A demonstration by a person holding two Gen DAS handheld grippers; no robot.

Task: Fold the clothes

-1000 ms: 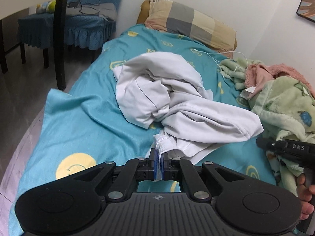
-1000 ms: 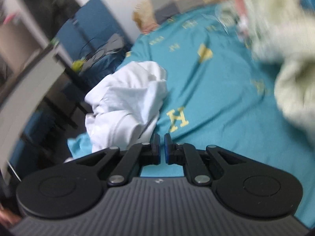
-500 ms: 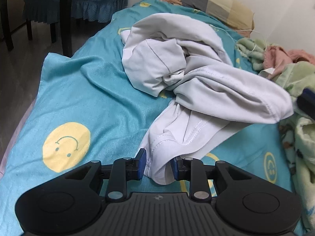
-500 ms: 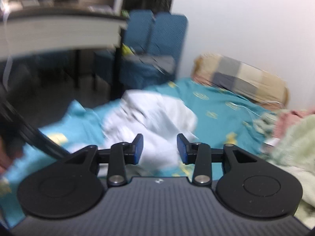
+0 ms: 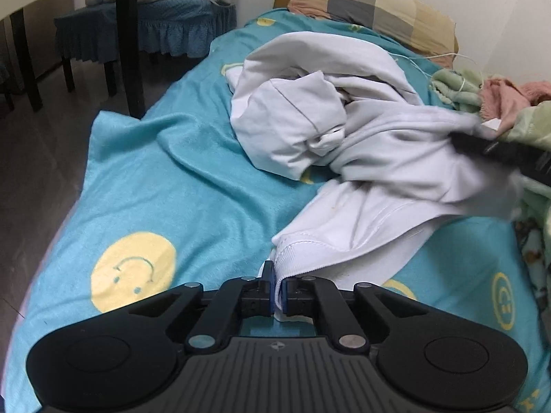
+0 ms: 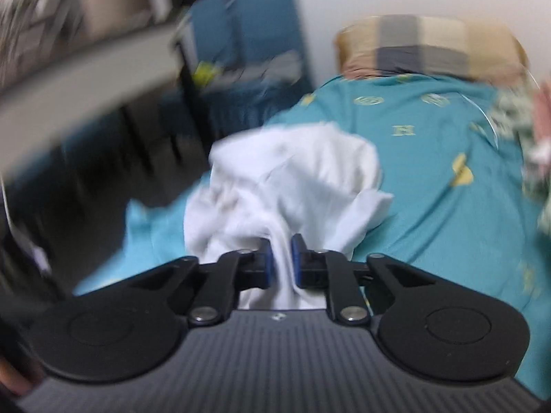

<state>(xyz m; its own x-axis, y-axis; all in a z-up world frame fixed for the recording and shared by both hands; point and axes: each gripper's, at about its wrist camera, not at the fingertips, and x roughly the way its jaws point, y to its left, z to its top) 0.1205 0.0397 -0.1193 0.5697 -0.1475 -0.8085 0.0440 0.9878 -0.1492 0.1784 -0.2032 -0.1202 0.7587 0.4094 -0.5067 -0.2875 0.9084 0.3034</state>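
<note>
Left claw (image 5: 279,287) pinching white garment (image 5: 344,130) hem | right claw (image 6: 279,258) clamping its bunched cloth | pillow (image 5: 372,3) beyond

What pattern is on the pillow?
Pillow: big checks of tan, grey and cream; sharpest in the left wrist view.

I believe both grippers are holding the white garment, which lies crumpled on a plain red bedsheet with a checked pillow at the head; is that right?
Not quite: the bedsheet is teal with yellow smiley faces, not plain red, as the left wrist view shows. The rest holds: the left gripper is shut on the hem of the white garment, the right gripper has cloth between its fingers, and the checked pillow lies at the head.
</note>
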